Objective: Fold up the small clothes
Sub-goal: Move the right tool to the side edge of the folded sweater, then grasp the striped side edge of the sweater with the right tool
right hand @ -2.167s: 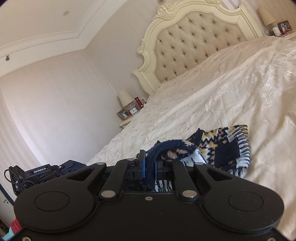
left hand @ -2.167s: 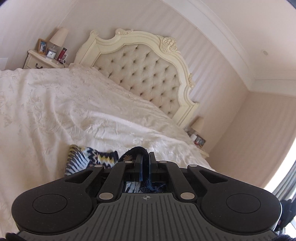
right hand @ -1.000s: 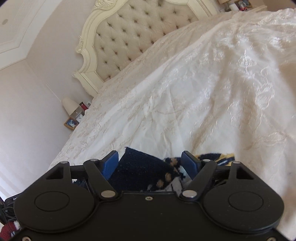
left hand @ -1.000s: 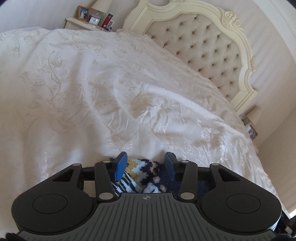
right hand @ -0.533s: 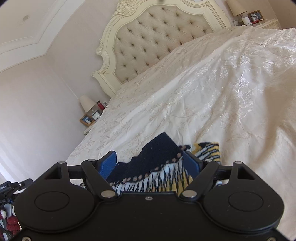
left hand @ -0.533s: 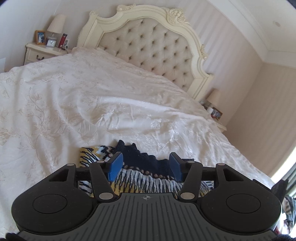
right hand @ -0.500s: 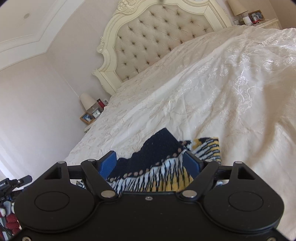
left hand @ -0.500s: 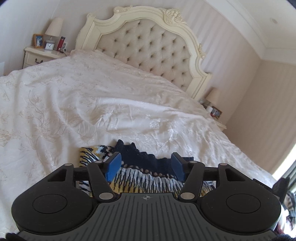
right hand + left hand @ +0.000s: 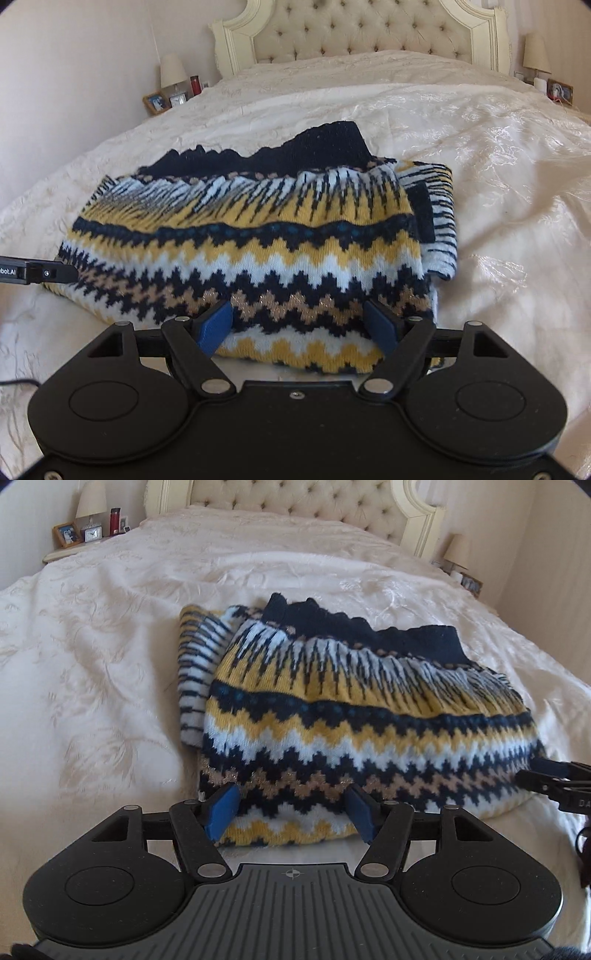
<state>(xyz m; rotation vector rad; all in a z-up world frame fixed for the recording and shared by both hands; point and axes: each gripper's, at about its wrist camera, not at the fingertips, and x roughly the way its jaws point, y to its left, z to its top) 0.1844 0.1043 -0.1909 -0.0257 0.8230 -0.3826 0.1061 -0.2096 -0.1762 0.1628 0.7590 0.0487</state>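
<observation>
Sweater (image 9: pixel 354 723) folded, navy-yellow-white zigzag knit.

Readable txt, 2 bits only, both cut off: "bot.AI" in white on left gripper (image 9: pixel 37 275), far left edge of right wrist view. "DA" on right gripper (image 9: pixel 554 786), right edge of left wrist view. Clock face too small to read.

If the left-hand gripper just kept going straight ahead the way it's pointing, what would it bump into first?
Most likely the folded knitted sweater. The left gripper is open, its blue pads either side of the sweater's near edge, which lies on the bed. How much gap remains is unclear.
</observation>
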